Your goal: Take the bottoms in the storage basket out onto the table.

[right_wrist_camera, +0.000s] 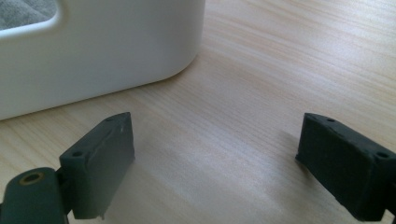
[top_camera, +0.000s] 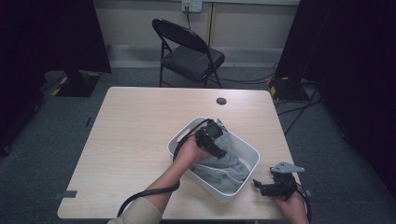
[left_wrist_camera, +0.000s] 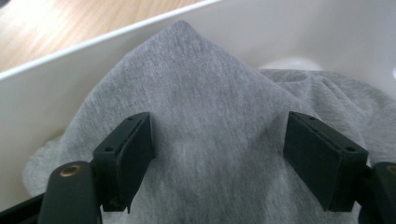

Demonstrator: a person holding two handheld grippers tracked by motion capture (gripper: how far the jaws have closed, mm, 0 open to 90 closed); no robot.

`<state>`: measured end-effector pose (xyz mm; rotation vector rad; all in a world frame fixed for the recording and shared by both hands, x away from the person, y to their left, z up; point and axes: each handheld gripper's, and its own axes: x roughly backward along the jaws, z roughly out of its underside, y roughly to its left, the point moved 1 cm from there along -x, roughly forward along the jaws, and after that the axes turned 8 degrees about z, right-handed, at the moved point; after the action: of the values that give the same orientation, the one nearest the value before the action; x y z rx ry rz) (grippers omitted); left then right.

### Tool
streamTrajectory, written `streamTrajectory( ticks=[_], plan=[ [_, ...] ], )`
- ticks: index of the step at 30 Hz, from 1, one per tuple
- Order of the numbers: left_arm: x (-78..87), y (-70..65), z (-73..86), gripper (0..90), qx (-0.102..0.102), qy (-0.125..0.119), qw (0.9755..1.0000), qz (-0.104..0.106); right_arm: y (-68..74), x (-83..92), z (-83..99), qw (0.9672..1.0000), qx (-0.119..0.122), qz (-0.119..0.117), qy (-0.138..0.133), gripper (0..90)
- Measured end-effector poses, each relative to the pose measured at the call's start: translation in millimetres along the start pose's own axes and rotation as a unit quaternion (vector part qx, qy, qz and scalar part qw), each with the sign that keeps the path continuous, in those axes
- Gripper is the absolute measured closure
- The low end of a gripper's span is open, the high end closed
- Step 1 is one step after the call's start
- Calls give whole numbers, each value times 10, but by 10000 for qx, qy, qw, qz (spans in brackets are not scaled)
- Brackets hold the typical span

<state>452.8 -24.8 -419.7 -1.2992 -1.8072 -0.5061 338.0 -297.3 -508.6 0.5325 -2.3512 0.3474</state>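
Observation:
A grey sweatshirt-like garment lies bunched inside a white plastic bin on the right half of the wooden table. My left gripper reaches down into the bin over the cloth. In the left gripper view its jaws stand wide apart with a peak of the grey garment between them; the pads do not pinch it, and the bin wall rises behind. My right gripper rests open near the table's front right, beside the bin's corner, with bare wood between its jaws.
A black folding chair stands beyond the table's far edge. A small round dark grommet sits in the tabletop near the far edge. Dark curtains and stand bases flank the table on both sides, with cables on the floor at right.

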Motion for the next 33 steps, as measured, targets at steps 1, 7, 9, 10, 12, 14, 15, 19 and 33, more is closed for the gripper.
streamTrajectory(
  ticks=[1, 7, 9, 10, 12, 14, 15, 19, 33],
  plan=[
    [0, 0, 0, 236, 0, 0, 10000, 0, 0, 0, 0, 10000, 0, 0, 0, 102],
    [-78, -17, 16, 241, -259, 101, 9996, -94, -1, -3, -1, 10000, 5, -4, -6, 102],
    [-127, -15, 28, 237, -270, 106, 9995, -93, -1, -4, -2, 10000, 4, -5, -5, 102],
    [-127, -15, 28, 232, -270, 106, 9995, -93, -1, -4, -2, 10000, 4, -5, -5, 102],
    [-173, 6, 47, 216, -284, 112, 9995, -88, -2, -5, -3, 10000, 6, -4, -5, 102],
    [-195, 13, 63, 199, -285, 110, 9995, -60, -2, -5, -3, 10000, 5, -5, -5, 102],
    [-195, 13, 63, 199, -285, 110, 9995, -60, -2, -5, -3, 10000, 5, -5, -5, 102],
    [-232, 20, 97, 198, -312, 192, 9993, -48, -2, -6, -4, 10000, 5, -4, -2, 102],
    [-344, 35, 164, 170, -401, 387, 9984, -6, -2, -9, -7, 10000, -9, -5, 1, 102]
  ],
)
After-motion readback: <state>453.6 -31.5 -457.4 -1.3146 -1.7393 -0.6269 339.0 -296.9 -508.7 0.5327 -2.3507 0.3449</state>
